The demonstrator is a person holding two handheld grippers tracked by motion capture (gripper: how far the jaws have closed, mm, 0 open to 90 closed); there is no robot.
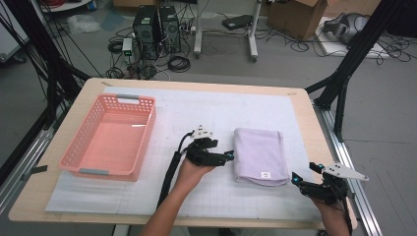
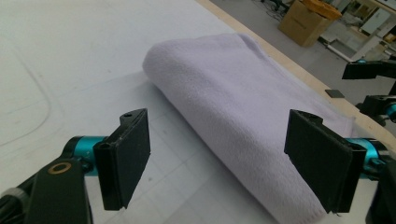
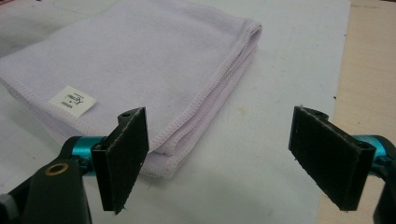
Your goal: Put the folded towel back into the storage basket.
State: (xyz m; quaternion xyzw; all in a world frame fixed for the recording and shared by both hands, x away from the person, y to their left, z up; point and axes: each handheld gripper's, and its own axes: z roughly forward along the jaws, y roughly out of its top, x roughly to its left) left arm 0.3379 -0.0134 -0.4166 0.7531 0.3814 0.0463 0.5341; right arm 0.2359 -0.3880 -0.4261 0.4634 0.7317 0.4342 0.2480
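From the high view, your left gripper (image 1: 230, 156) sits just beside the left edge of the folded lilac towel (image 1: 259, 155) on the counter (image 1: 300, 105), and your right gripper (image 1: 305, 172) waits off its near right corner; a pink basket (image 1: 110, 137) stands well to the left. In the left gripper view, the jaws gape wide with the towel (image 2: 243, 107) ahead. In the right gripper view, the jaws stand wide and empty, the towel's (image 3: 140, 70) corner near the left one.

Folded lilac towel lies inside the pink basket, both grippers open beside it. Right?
Not quite. The towel lies on the white mat, right of the basket, not in it; the high view shows this. The rest holds: the left gripper and the right gripper flank the towel with jaws open.
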